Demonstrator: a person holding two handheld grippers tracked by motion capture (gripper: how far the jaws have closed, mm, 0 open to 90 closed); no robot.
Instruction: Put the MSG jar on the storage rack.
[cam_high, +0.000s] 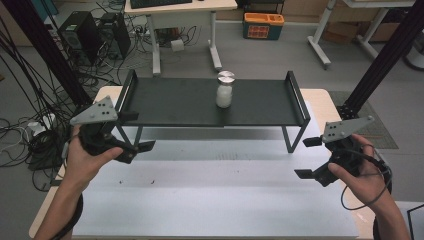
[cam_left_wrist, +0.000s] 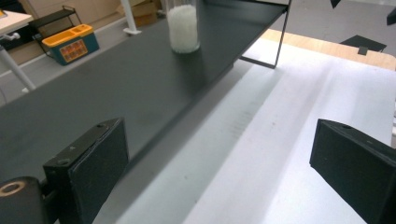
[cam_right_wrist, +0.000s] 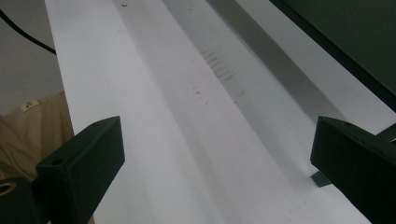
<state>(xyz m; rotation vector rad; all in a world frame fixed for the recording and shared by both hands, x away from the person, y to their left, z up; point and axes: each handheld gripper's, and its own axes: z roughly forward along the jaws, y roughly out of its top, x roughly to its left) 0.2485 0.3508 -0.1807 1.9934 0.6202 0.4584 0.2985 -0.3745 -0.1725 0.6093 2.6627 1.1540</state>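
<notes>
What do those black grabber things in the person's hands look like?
Each one is a chunky black tool. The left gripper and right gripper both have two flat, blocky black jaws and a grey three-cornered plate dotted with small holes on top. A thin black cable loops from the right one. Dark bands circle both forearms.

A clear glass-like jar (cam_high: 225, 92) with a brushed metal lid, packed with white grainy matter, stands on a matt black shelf (cam_high: 175, 102) of what may be painted metal. Smooth white sheeting, faintly scuffed, covers the pale wood table (cam_high: 320, 97). Both grippers' jaws are matt black plastic under dull grey plates.
</notes>
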